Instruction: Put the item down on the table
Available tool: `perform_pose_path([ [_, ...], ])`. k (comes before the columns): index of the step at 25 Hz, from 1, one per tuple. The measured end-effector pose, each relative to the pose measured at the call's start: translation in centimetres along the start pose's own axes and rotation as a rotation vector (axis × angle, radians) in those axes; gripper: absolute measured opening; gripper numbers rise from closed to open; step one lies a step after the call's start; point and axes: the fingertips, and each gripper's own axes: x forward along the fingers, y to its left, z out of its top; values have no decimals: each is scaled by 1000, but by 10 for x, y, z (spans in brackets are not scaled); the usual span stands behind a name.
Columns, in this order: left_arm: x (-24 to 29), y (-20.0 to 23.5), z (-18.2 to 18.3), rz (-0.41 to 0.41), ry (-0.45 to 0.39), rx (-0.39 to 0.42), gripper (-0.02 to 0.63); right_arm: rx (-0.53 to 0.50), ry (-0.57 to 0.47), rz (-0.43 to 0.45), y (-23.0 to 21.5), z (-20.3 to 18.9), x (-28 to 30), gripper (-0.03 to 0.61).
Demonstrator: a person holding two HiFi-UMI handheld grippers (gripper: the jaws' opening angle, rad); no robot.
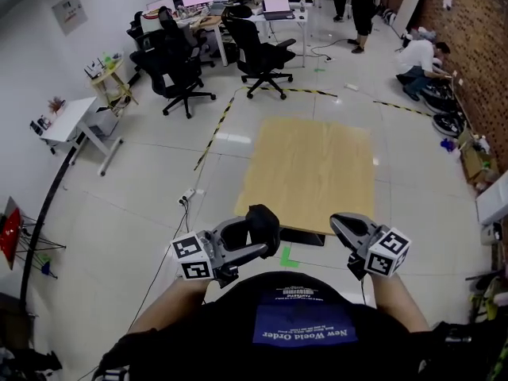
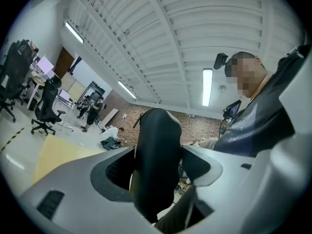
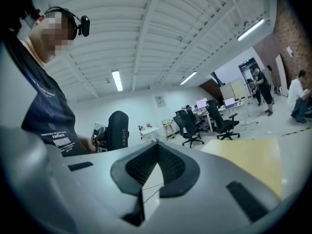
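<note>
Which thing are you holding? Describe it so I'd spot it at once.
Start at the light wooden table in the middle of the floor. Near its closest edge, the left gripper clamps a smooth black oblong item, upright. It is the only thing held: the right gripper is shut and empty.

Table (image 1: 305, 173) ahead, chairs (image 1: 176, 74) beyond (leftward)

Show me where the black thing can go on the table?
The whole wooden table is bare, from the near edge by the left claw, which holds the black case, to the far edge by the striped floor tape. Any spot works. It is crowded only far off, round the office chairs and desks.
</note>
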Motion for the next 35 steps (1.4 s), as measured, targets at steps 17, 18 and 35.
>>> perform_pose_path([
  [17,65,192,55,-178,78,-45,302,40,-12,-155,-148,43,109,-12],
  [18,67,205,62,-195,86,-48,302,46,-11,-166,-156,47,118,-12],
  [35,102,332,85,-210,117,-96,302,83,54,-187,-240,60,194,-12],
])
